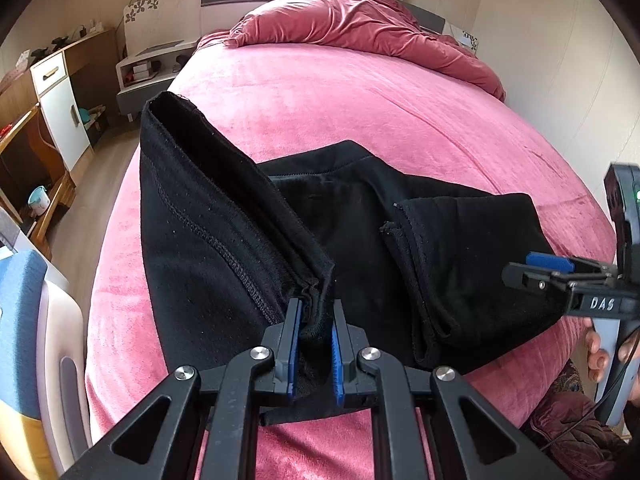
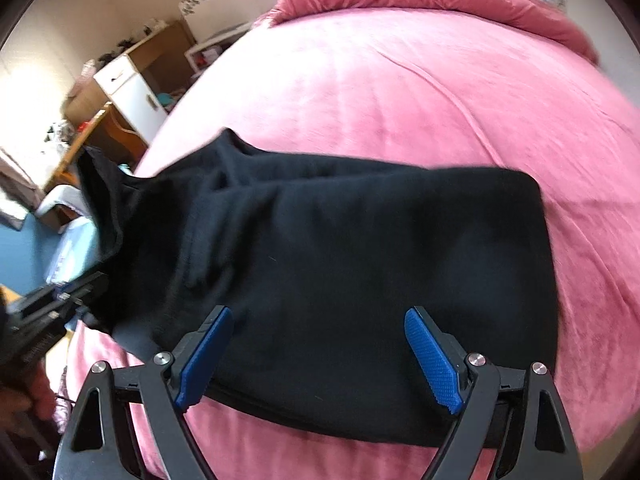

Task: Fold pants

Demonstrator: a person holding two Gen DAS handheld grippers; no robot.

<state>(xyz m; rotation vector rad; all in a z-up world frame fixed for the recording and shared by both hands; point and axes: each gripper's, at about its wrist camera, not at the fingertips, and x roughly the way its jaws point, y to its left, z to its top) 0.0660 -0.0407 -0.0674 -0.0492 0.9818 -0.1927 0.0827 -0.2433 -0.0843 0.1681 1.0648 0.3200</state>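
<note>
Black pants [image 1: 360,240] lie partly folded on the pink bed [image 1: 340,100]. My left gripper [image 1: 316,320] is shut on a bunched hem of the pants and holds that end lifted, so a long seam edge runs up to the left. My right gripper [image 2: 320,320] is open and empty, its blue pads [image 2: 430,356] spread just above the near edge of the pants [image 2: 340,248]. The right gripper also shows at the right edge of the left wrist view [image 1: 520,270]. The left gripper shows at the left edge of the right wrist view [image 2: 86,284].
A rumpled red duvet [image 1: 360,24] lies at the head of the bed. A wooden desk and white cabinet [image 1: 60,112] stand along the left wall. A blue and white chair [image 1: 32,340] is close by on the left. A dark red garment [image 1: 572,432] lies at lower right.
</note>
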